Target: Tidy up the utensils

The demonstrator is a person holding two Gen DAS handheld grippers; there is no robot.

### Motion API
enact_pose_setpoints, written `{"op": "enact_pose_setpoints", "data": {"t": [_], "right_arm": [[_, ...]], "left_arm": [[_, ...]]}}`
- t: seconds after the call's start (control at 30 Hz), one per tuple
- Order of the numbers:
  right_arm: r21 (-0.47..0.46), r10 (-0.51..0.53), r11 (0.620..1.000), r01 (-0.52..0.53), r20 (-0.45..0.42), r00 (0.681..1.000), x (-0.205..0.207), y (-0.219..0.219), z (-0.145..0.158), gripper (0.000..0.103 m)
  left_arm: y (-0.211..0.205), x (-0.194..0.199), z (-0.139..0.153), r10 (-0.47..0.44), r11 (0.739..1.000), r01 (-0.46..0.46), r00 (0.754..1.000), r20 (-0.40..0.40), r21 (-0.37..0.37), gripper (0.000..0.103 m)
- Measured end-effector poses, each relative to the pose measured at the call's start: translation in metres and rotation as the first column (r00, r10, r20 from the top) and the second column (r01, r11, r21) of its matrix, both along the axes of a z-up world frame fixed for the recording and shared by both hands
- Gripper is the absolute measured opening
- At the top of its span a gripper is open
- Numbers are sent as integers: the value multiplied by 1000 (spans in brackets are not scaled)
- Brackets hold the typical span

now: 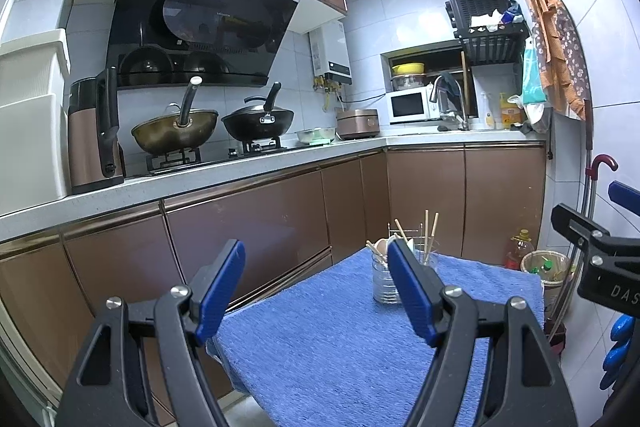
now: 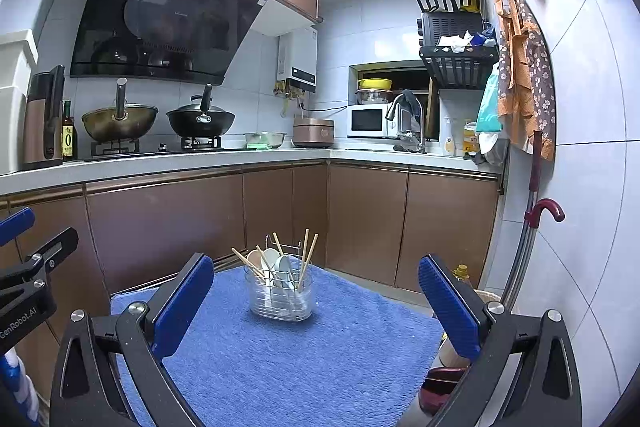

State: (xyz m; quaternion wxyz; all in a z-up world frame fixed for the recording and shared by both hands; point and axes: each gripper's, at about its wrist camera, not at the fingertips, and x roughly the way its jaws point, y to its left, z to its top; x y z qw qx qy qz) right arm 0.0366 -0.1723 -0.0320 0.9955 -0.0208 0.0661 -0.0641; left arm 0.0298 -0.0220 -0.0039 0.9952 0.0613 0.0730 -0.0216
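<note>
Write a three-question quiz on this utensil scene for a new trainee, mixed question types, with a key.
1. True or false: the clear holder stands on the blue towel.
2. Multiple choice: the chopsticks and spoons are
A. loose on the towel
B. standing in the holder
C. held by the right gripper
3. Fill in: the jaws of the left gripper and of the right gripper are both ____ and hold nothing.

Key: 1 true; 2 B; 3 open.

left gripper: "GenRobot.AI" | right gripper: "DAS" | oil bottle: "0"
</note>
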Motion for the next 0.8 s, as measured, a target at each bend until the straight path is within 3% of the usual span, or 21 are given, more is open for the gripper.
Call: {"op": "enact_pose_setpoints", "data": {"t": [0.8], "right_arm": [[-2, -3, 1000, 3, -5, 1000, 0, -2, -3, 103]], "left_arm": [[1, 2, -4, -3, 1000, 3, 1000, -3, -5, 72]]}}
